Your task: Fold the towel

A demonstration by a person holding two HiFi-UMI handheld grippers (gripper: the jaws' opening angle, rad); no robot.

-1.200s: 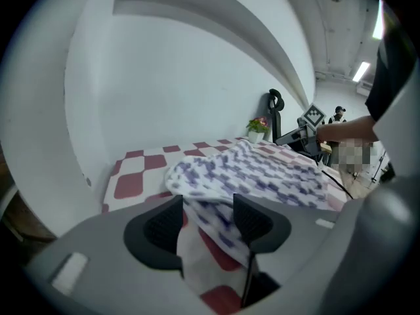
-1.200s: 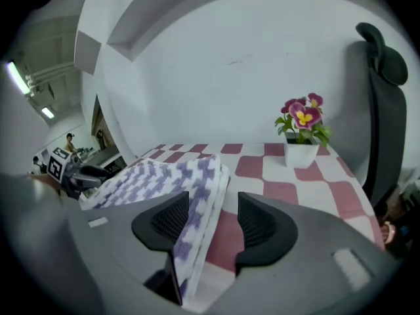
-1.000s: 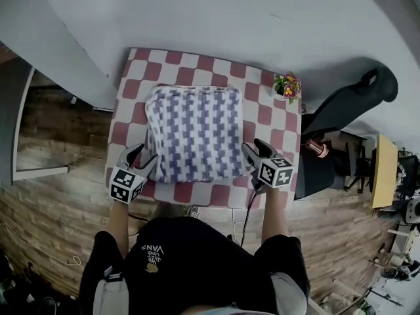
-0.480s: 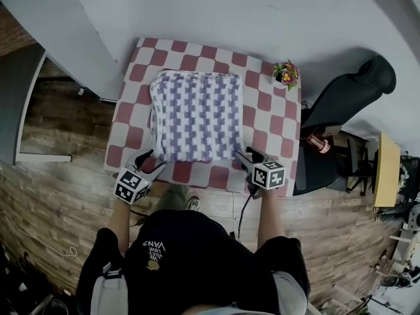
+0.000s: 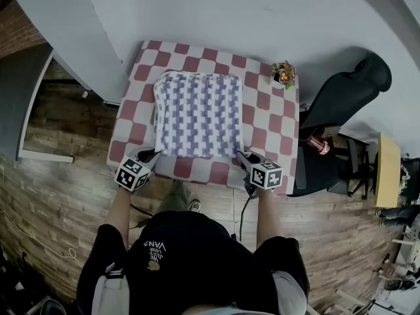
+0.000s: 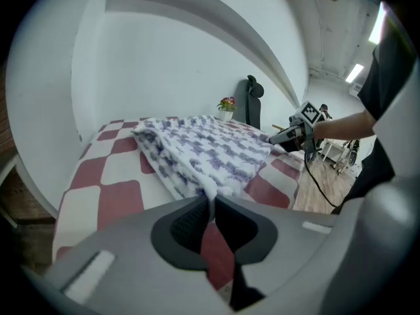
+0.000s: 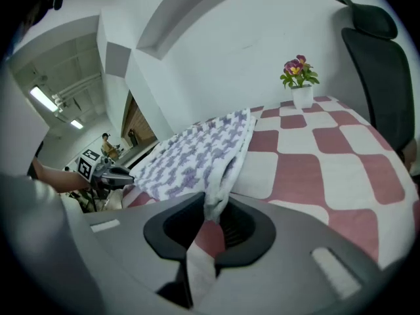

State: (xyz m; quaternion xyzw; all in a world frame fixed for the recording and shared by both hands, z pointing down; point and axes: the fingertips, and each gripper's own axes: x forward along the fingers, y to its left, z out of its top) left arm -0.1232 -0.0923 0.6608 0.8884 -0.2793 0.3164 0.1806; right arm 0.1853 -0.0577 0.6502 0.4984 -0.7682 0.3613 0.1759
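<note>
closed in on the towel [image 5: 197, 113] since a second ago, jaws wide apart then and narrowing now. spread flat, purple-and-white, on the red-and-white checked table [image 5: 262, 120], left of the middle, with its near edge just short of the table's near edge.

at the near left corner, left gripper [image 5: 149, 155]: jaws closing, almost together, with a thin bit of towel edge nipped at the tips. at the near right corner, right gripper [image 5: 241, 156]: jaws closing too, clamped on a thicker fold of towel that runs down between the pads. corners barely raised off the table. black-and-white square markers on both cubes, no letters on them.

beyond the towel, at the far right corner of the table, small white pot [image 5: 284, 74] with pink and yellow flowers, well apart from the towel. black chair [image 5: 341, 100] just beside the table's right edge. wood-plank floor [image 5: 59, 195] all round, white wall behind.

below the grippers, black shirt [image 5: 177, 261] with "vans" printed in white, upside down from the head view; smaller lines of print beside it too small to read.
</note>
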